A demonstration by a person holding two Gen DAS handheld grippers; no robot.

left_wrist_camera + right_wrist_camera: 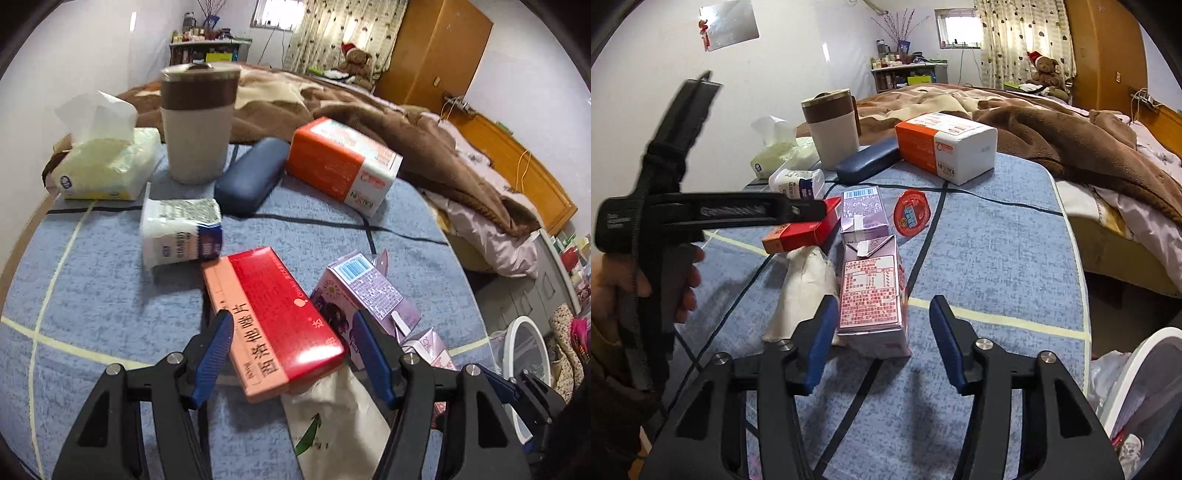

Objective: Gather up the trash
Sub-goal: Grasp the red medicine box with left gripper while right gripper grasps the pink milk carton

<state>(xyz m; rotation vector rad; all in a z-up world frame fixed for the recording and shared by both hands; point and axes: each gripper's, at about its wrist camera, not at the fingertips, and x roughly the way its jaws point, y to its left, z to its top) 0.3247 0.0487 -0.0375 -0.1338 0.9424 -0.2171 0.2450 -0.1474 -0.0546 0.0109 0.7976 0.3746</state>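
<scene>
A red and salmon box (280, 314) lies on the blue-clothed table (997, 258), between the fingers of my open left gripper (291, 321), whose pads stand just off its sides. In the right wrist view the left gripper (812, 212) reaches in from the left over the red box (801, 232). My right gripper (882, 306) is open around a pink drink carton (871, 295); its left pad is at the carton's side, and the right pad stands clear. A purple carton (862, 214), a red round lid (911, 212) and a crumpled white bag (801, 291) lie nearby.
At the back stand a lidded cup (197, 122), a tissue pack (107, 166), a blue glasses case (251, 177), an orange-white box (340, 162) and a crushed white carton (181, 232). A white bin (1137, 387) with a bag sits below the table's right edge. A bed lies behind.
</scene>
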